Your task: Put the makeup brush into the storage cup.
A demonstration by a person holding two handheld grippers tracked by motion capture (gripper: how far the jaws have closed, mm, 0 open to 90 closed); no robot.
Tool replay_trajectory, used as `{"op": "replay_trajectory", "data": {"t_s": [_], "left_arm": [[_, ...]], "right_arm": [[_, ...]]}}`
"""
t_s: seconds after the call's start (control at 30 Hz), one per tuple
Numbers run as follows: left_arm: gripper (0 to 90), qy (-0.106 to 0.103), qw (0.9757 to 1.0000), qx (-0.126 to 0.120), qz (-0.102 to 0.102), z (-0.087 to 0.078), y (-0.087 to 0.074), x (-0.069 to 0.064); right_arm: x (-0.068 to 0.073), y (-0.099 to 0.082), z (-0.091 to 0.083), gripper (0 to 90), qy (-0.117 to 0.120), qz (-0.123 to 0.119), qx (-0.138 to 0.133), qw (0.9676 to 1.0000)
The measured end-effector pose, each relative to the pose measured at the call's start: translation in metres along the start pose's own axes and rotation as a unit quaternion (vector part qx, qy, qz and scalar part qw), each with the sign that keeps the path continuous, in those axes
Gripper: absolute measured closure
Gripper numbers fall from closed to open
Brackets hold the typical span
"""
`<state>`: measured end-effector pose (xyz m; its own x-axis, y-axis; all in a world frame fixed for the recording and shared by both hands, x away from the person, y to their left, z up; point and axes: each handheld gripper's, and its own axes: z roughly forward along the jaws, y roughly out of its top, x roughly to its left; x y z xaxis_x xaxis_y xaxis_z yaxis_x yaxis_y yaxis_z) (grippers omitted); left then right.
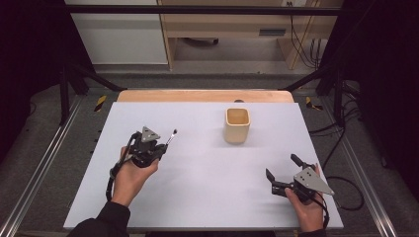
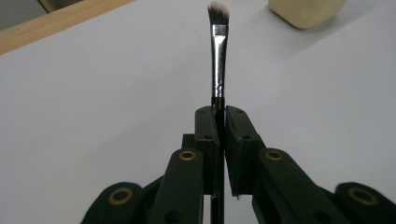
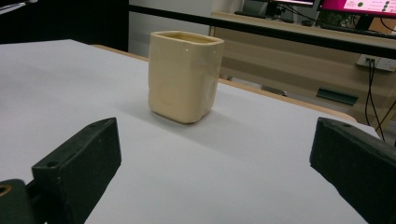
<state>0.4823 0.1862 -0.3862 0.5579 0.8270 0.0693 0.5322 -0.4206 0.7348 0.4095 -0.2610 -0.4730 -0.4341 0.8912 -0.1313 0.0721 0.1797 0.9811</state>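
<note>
Cream ceramic cup: upright, far-centre of white table. Small brush: handle clamped between closed jaws of left gripper, bristles forward. Right gripper: jaws spread wide, empty, facing cup. Likely step: brush into cup; advise lifting tip above rim, lowering vertically before release.

- The person's left hand reaches in from the bottom edge at the left side of the table, forearm in a dark sleeve, gripping the handle of the left gripper.
- The left gripper points forward and slightly right, a grey three-cornered plate on top; in the left gripper view its jaws are pressed together around a thin held tool.
- The person's right hand enters at the bottom right, holding the right gripper.
- The right gripper points up and left, jaws spread wide apart and holding nothing.
</note>
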Motion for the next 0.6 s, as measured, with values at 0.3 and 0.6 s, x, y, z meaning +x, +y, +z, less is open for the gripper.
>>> {"op": "replay_trajectory", "data": {"t_s": [0.3,0.6], "left_arm": [[84.1,-0.008,0.9997,-0.018,-0.013,0.012,0.003,-0.004],[84.0,-0.013,0.9992,-0.035,-0.011,0.014,0.008,-0.011]], "right_arm": [[-0.001,0.001,-0.002,2.3,0.0,0.002,-0.005,1.0],[-0.002,0.001,-0.002,2.2,-0.002,0.003,-0.007,1.0]]}}
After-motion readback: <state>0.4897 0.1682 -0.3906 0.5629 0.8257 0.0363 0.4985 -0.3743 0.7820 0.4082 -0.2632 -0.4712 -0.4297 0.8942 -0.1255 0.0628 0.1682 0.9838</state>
